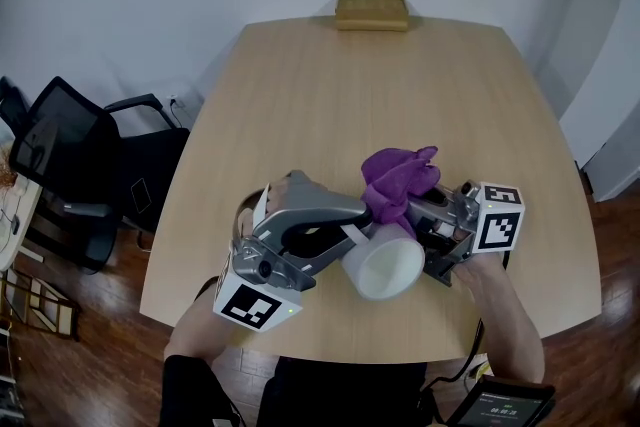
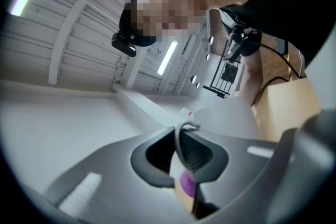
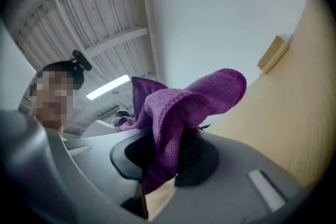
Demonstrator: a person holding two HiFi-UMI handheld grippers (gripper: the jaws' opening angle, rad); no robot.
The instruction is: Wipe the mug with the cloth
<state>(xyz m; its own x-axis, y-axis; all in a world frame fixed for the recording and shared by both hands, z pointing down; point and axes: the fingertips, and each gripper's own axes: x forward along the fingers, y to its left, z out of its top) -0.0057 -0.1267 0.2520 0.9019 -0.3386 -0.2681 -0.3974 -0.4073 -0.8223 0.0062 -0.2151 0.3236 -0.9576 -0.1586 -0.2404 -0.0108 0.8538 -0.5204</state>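
A white mug (image 1: 385,265) is held over the near part of the wooden table (image 1: 300,95), tipped so its mouth faces me. My left gripper (image 1: 352,231) reaches in from the lower left and is shut on the mug's thin handle (image 2: 181,136); the mug's white body (image 2: 231,120) bulges just past the jaws. A purple cloth (image 1: 398,179) is bunched up in my right gripper (image 1: 408,211), which comes in from the right and is shut on it. The cloth (image 3: 184,107) spills up out of those jaws (image 3: 163,157) and rests against the mug's upper side. A purple patch (image 2: 187,182) shows between the left jaws (image 2: 182,150).
A flat wooden block (image 1: 372,13) lies at the table's far edge. A black office chair (image 1: 70,165) stands to the left of the table. A dark device with a screen (image 1: 500,405) sits low at the right, by the person's arm.
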